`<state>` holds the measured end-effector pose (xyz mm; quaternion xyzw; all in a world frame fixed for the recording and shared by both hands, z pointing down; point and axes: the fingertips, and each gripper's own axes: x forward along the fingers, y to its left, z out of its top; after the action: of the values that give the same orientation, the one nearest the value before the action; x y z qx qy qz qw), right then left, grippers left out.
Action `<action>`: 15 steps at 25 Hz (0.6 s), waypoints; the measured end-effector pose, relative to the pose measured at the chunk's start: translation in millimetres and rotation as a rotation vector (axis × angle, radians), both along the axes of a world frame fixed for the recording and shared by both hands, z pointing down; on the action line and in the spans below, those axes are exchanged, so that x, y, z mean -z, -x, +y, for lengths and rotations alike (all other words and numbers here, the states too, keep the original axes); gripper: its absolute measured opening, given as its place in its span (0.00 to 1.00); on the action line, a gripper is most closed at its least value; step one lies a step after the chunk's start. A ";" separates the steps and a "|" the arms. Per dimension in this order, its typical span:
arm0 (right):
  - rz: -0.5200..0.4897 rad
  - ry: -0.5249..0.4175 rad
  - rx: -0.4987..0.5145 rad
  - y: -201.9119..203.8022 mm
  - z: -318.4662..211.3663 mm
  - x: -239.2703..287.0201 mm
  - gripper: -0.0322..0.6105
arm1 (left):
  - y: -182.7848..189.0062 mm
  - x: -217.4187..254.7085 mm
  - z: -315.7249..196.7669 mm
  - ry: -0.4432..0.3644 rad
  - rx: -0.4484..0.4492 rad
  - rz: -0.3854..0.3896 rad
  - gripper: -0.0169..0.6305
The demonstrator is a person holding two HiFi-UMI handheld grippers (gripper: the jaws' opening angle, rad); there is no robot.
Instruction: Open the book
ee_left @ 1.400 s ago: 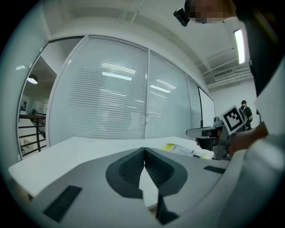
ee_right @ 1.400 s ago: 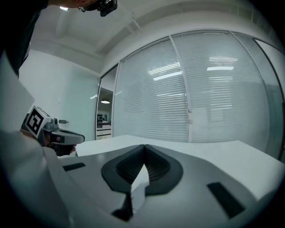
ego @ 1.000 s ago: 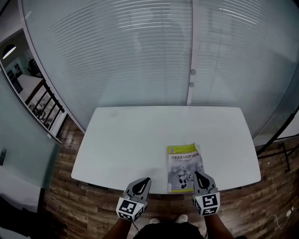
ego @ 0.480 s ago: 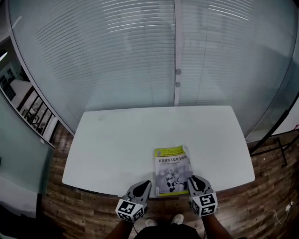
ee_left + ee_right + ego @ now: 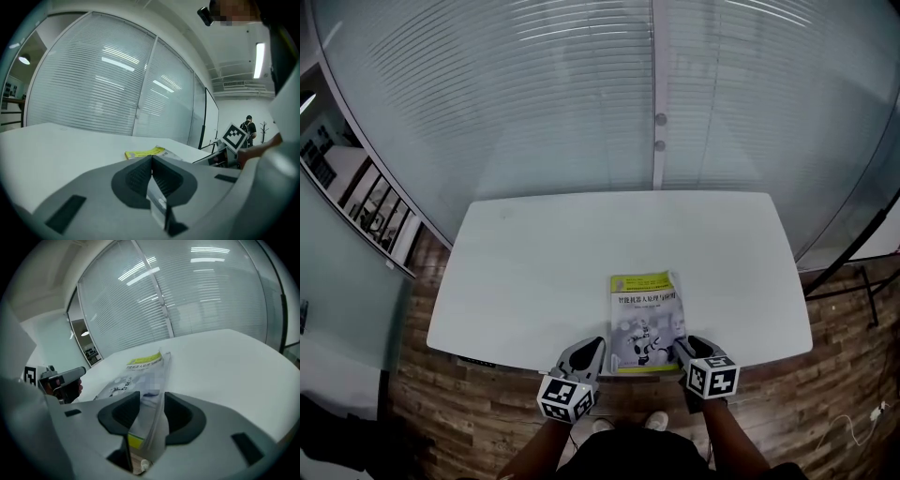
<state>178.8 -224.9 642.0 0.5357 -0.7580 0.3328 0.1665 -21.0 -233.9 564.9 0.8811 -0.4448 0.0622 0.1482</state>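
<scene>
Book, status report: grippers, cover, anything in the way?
Left gripper shut, empty, beside book. Right gripper jaws just opened, book's near edge between them, unpinched. Book closed, flat on table. Nothing blocking.

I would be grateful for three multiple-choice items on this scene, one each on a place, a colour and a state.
1. Where on the white rectangular table does the thin paperback book lie?
A. far left corner
B. near edge, right of the middle
C. centre

2. What colour is the band across the top of its cover?
A. red
B. blue
C. yellow-green

3. How do the left gripper's jaws stand?
A. together, empty
B. wide apart
C. closed on a pen

1 B: the head view shows it at the near edge.
2 C: the band shows yellow-green there.
3 A: the left gripper view shows them touching.
</scene>
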 end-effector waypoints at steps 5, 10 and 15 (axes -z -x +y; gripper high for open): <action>-0.088 0.129 0.002 1.7 3.1 -7.6 0.32 | -7.2 5.1 1.0 -0.002 0.009 -0.017 0.05; -0.069 0.191 0.027 5.1 -0.4 -17.3 0.29 | -12.9 -0.7 0.9 0.023 0.012 -0.036 0.05; -0.114 0.185 0.006 1.1 -2.6 -15.0 0.21 | -14.8 -5.8 3.1 0.037 0.035 -0.034 0.05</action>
<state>177.7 -227.5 657.0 0.4959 -0.7339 0.4307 0.1731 -6.2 -230.8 570.7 0.8692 -0.4612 0.0828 0.1579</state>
